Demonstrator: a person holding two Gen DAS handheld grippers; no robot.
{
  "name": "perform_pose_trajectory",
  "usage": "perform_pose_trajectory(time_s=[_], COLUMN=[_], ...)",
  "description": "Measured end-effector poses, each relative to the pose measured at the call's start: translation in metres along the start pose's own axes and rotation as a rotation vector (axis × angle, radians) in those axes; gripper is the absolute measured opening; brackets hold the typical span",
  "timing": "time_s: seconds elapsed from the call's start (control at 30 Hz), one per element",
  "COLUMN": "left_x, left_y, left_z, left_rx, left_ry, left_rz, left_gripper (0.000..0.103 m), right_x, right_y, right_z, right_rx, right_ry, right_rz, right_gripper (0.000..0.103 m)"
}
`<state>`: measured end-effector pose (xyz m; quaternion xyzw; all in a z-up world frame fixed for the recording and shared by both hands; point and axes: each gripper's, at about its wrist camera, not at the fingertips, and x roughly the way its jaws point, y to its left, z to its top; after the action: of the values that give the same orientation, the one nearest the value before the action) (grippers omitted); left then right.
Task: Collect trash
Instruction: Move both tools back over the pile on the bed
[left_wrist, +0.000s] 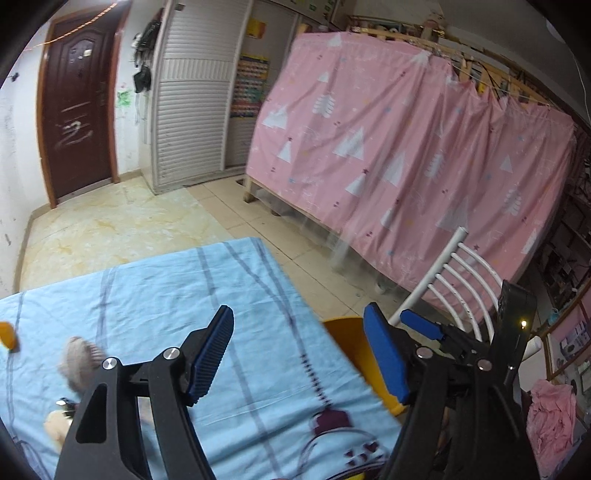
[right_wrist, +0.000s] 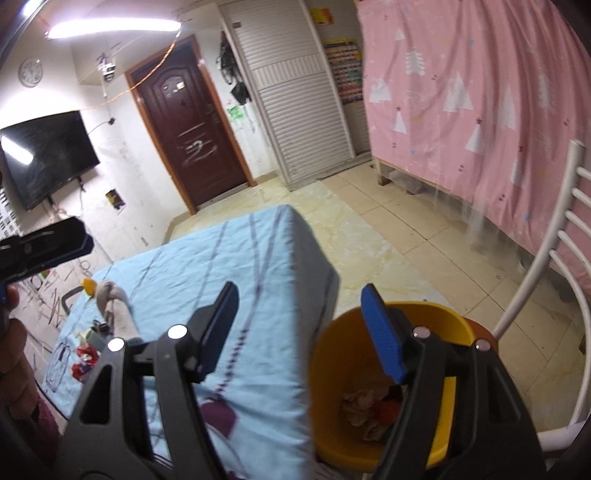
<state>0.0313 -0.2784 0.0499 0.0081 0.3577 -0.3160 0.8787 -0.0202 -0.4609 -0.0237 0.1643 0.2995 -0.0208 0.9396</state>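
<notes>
Here the right gripper (right_wrist: 299, 332) hung with jaws parted and nothing between them, above the bin (right_wrist: 332, 369) at five o'clock, trash (right_wrist: 364, 404) lying inside. The left gripper (left_wrist: 299, 354) also gaped bare over the sheet (left_wrist: 166, 295). Scraps (right_wrist: 86, 360) lay at nine o'clock.

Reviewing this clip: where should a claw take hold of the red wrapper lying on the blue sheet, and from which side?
Grip the red wrapper across its raised, crumpled middle, coming from above. It lies loose on the flat blue sheet, and small clutter sits close beside it, so a sideways approach would likely knock that.
</notes>
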Motion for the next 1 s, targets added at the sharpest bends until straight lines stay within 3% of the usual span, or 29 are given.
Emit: perform_pose_trajectory(time_s=[0.33, 0.73, 1.0], left_x=[-0.049, -0.079, -0.079], left_y=[0.057, 0.135, 0.145], left_z=[-0.013, -0.052, -0.092], left_rx=[-0.042, -0.085, -0.046], left_ry=[-0.038, 0.005, 0.053], left_rz=[0.076, 0.157, 0.158], left_gripper=[0.066, 0.071, 0.071], right_x=[0.014, 0.031, 0.040], right_y=[0.057, 0.122, 0.153], right_z=[0.000, -0.013, -0.023], right_rx=[-0.099, -0.216, -0.271], right_ry=[0.034, 0.085, 0.116], right_rz=[0.072, 0.186, 0.231], right_gripper=[0.069, 0.070, 0.070])
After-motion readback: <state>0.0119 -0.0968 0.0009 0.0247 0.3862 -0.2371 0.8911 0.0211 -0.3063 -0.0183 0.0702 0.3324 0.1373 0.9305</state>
